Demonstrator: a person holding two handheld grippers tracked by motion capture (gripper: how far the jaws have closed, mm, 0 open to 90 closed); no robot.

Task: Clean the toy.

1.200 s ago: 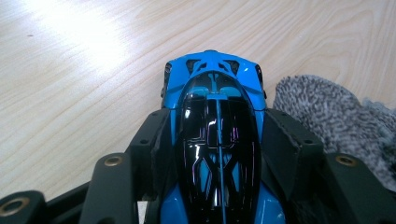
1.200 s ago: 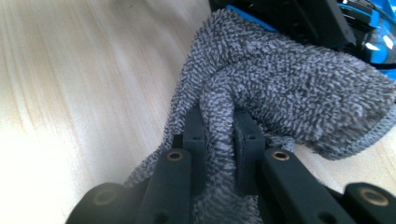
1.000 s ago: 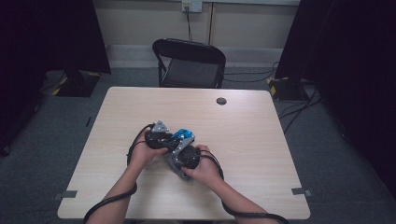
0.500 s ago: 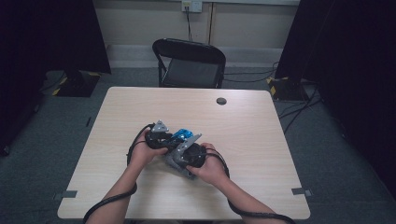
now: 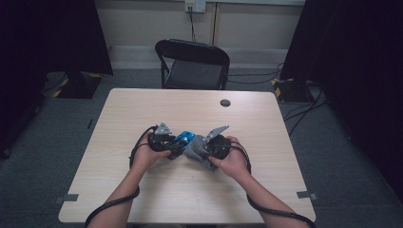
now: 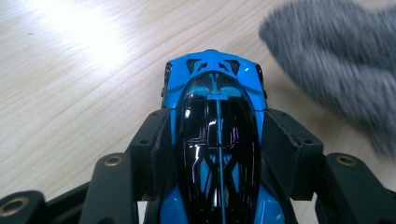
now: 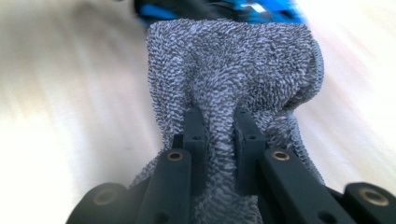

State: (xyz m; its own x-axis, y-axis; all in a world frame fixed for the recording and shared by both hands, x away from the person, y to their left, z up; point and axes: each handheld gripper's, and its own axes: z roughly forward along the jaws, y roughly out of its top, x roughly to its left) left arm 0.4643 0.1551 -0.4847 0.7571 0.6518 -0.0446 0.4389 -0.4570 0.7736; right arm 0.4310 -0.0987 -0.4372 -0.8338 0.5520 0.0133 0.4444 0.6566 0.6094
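High view, mid-frame: my left tool (image 5: 172, 144) clamps the blue car (image 5: 183, 138) just above the worktop (image 5: 142, 109), my right tool (image 5: 205, 146) pinches the grey cloth (image 5: 195, 148) beside it. Wiping looks underway, the roof likely still to do.

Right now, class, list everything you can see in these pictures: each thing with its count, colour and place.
toy car: one, blue and black, near the table's middle, clamped in the left hand-held gripper
cloth: one, grey, beside the car, pinched in the right hand-held gripper
table: one, light wood, centre
round disc: one, dark, on the table's far side
folding chair: one, black, behind the table
left hand-held gripper: one, black, shut on the car
right hand-held gripper: one, black, shut on the cloth
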